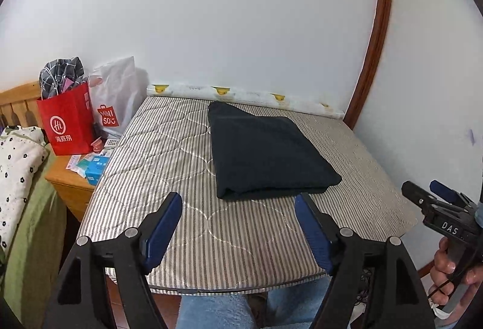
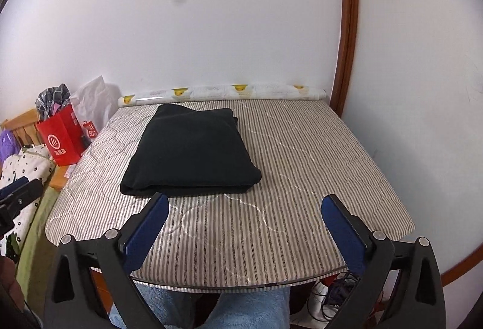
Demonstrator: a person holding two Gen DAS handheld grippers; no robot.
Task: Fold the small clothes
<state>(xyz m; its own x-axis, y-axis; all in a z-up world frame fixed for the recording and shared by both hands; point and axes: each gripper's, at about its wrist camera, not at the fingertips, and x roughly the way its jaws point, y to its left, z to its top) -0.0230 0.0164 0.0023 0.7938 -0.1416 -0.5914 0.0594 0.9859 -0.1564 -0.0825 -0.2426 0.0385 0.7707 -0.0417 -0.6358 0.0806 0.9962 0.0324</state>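
Both the left gripper [image 1: 238,202] and right gripper [image 2: 244,205] hover, jaws apart, above the folded garment [image 1: 265,150].

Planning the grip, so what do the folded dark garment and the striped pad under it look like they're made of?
Folded dark garment: soft matte knit, probably cotton or fleece; no sheen, thick rounded fold edges.
Striped pad: woven quilted fabric; stitched curves, slight sheen.

Both wrist views look down over the striped table [image 1: 241,238], sharing the folded cloth [image 1: 268,153]
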